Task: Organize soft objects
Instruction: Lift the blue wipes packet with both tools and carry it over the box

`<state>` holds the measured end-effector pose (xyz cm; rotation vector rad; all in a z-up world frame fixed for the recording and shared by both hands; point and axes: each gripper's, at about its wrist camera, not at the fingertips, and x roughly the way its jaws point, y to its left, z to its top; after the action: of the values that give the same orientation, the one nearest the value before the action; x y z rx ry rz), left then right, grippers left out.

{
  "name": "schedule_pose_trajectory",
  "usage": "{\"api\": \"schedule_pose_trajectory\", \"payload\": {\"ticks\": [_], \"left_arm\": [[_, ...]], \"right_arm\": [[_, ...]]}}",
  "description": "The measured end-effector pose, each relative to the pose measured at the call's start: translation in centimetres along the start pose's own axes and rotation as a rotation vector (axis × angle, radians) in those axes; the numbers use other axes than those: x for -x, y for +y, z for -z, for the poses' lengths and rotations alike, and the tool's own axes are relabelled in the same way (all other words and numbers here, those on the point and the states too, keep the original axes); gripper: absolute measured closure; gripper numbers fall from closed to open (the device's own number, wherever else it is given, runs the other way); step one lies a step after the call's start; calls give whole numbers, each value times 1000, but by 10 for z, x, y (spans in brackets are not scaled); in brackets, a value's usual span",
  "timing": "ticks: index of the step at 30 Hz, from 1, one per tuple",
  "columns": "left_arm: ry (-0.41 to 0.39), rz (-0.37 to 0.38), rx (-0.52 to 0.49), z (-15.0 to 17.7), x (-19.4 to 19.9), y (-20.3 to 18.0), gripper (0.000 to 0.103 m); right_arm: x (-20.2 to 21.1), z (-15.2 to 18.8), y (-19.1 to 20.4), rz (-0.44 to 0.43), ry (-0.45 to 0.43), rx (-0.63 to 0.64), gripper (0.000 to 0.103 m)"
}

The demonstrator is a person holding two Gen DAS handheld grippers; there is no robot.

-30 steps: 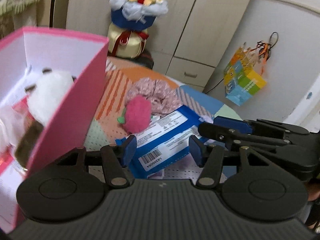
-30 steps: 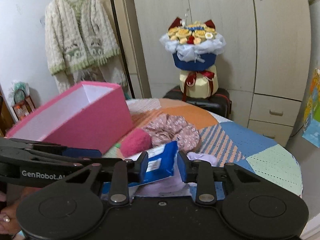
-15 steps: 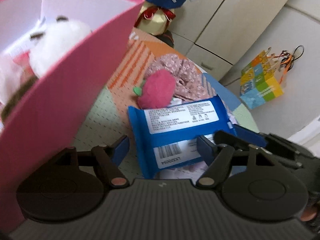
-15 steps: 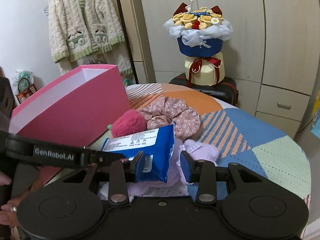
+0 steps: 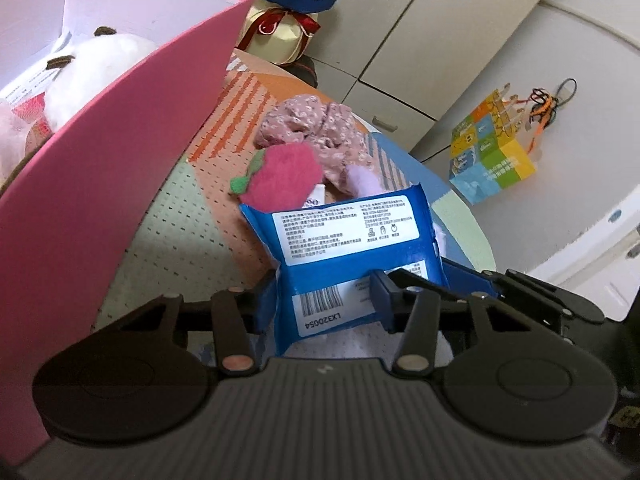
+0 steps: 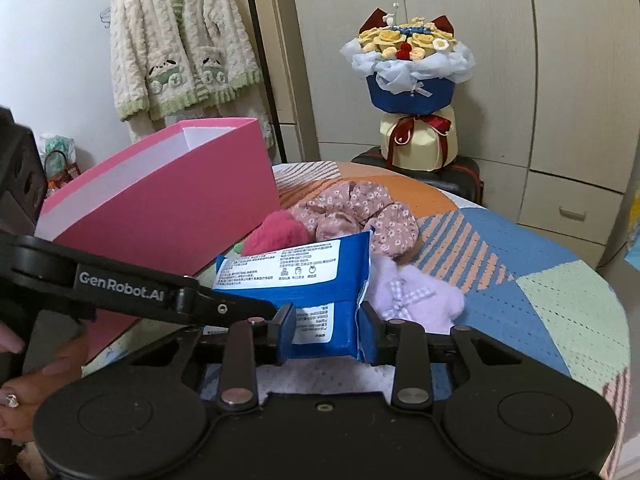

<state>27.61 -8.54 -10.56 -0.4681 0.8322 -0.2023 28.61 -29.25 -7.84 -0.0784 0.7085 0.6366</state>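
Between the two sets of blue pads, above the near edge of the desk (image 6: 568,312), the blue wipes pack (image 5: 352,248) stands propped up, label side to the cameras. Both tools are on it at once.

Left hand-held gripper (image 5: 326,300): jaws closing, pads on either side of the pack's lower end by the barcode; left pad partly hidden behind the wrapper, right pad pressed on its face. Reads as a pinch taking hold.

Right hand-held gripper (image 6: 326,332): jaws closing a little, both pads against the pack's near bottom edge, wrapper buckled between them. Pinching the pack.

Long axis of the pack runs away from both grippers, toward the far edge of the desk, tilted upward. The left tool comes in from the left across the right wrist view, so the two grips sit side by side on the same short end.

Pink box (image 6: 168,208) lies at the left edge of the desk, open top, white plush already inside in the left wrist view. It is on the left hand's side, just beside that gripper; the left hand looks nearer for the carry. Judgement: a handover to the left, then a lift over the box wall.

Pink pom-pom (image 5: 280,176), floral scrunchie (image 5: 320,132) and lilac plush (image 6: 412,296) lie on the desk beyond and under the pack.
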Motion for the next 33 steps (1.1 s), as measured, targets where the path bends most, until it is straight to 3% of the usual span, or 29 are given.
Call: {"api": "schedule_pose_trajectory", "payload": {"ticks": [10, 23, 33], "left_arm": [[60, 43, -38, 16, 27, -3, 58], [226, 103, -214, 49, 69, -5, 58], [293, 152, -296, 72, 115, 3, 58]], "right_arm": [[35, 15, 30, 68, 20, -59, 55], [82, 51, 77, 103, 97, -102, 47], [118, 70, 124, 123, 134, -112, 46]]}}
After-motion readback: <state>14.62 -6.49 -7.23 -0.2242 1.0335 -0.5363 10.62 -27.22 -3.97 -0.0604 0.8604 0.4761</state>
